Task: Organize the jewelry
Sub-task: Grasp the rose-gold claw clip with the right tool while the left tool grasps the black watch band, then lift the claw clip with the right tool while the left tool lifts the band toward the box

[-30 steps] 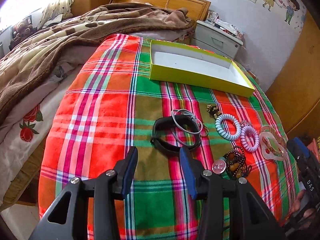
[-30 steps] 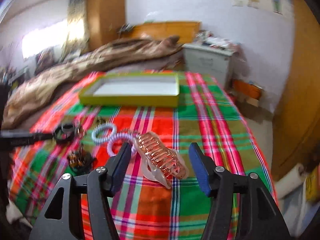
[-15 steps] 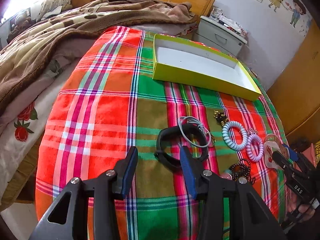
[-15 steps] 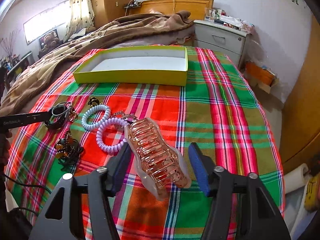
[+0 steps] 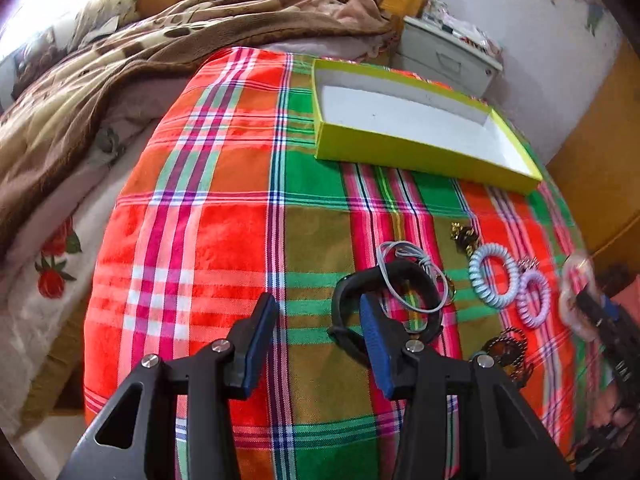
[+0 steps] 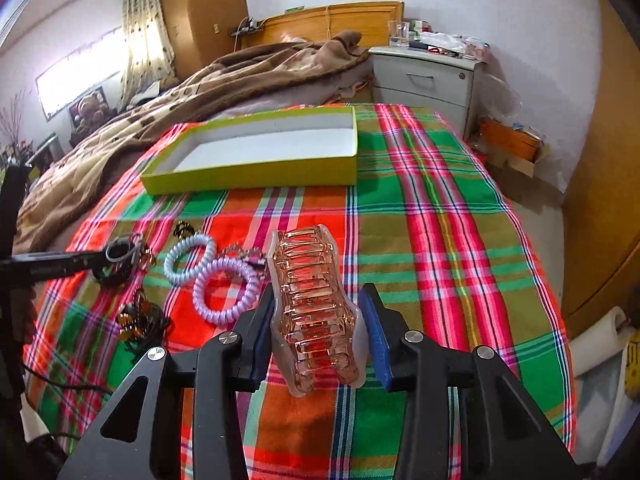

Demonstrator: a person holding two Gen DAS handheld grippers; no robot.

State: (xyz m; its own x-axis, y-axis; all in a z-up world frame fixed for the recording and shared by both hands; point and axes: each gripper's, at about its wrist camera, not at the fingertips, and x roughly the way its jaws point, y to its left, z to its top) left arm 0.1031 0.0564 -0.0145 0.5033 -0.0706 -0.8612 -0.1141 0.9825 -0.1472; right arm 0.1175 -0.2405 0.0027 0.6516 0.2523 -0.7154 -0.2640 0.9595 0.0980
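Note:
A pink see-through hair claw clip (image 6: 316,300) stands between the jaws of my right gripper (image 6: 317,296). The jaws are closing and both pads meet its sides. Beside it on the plaid cloth lie a lilac spiral tie (image 6: 228,292), a pale blue spiral tie (image 5: 494,276) and an amber bead bracelet (image 5: 506,352). My left gripper (image 5: 316,304) is open and holds nothing. Its right finger overlaps a black band (image 5: 348,292) with thin grey ties (image 5: 404,276) on it. The yellow-green box (image 5: 400,156) with a white inside sits further back.
A brown blanket (image 5: 120,80) is heaped on the bed left of the plaid cloth (image 5: 224,240). A grey nightstand (image 6: 424,76) stands behind the box, and wooden furniture (image 6: 600,200) is at the right. The cloth drops off at its left and near edges.
The right jaws have narrowed onto the clip, which now stands more upright between them. The left gripper has come closer to the black band, and its right finger now covers part of it.

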